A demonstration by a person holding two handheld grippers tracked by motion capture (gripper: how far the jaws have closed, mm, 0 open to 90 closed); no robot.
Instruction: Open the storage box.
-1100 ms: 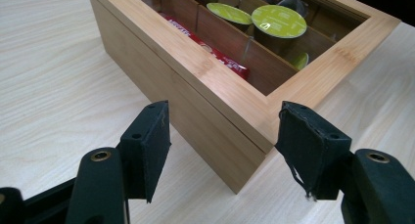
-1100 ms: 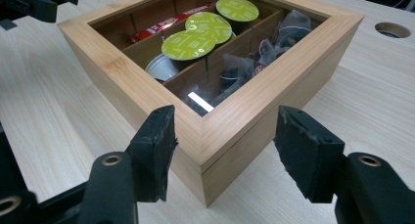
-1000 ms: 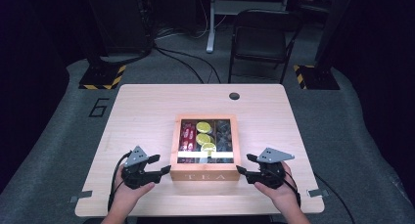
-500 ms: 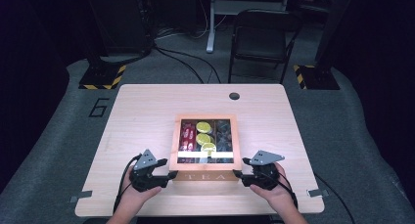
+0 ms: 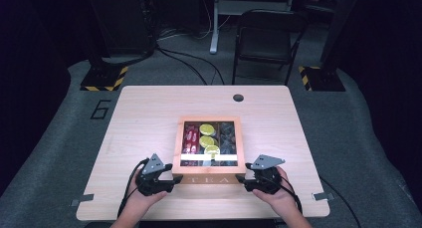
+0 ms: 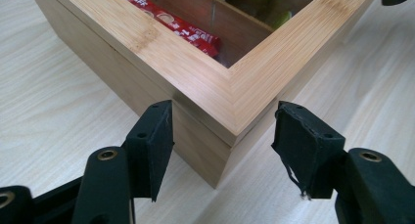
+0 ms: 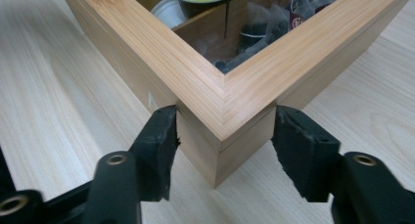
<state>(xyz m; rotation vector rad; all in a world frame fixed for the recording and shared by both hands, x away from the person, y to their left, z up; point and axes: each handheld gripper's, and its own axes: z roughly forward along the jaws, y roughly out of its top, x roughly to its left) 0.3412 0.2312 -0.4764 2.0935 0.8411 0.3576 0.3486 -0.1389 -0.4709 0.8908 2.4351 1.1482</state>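
Observation:
A wooden tea box [image 5: 209, 179] with a framed clear lid sits at the table's near middle. Inside it are red packets [image 5: 190, 138], yellow-topped capsules [image 5: 206, 141] and dark sachets [image 5: 228, 136]. My left gripper [image 5: 171, 180] straddles the box's near-left corner [image 6: 215, 111]. Its jaws have just been closing, and both pads meet the two walls. At the near-right corner [image 7: 222, 121] my right gripper [image 5: 244, 179] has likewise just been closing, and its pads [image 7: 159, 136] lie against the wood. The box rests flat on the table.
The light wooden table [image 5: 149, 118] has a round cable hole [image 5: 238, 97] at the back. A folding chair [image 5: 263, 39] and stand bases stand on the floor beyond. The near table edge lies just under my hands.
Both grippers have slid inward from beside the box to its two near corners, and their jaws have narrowed around the wood.

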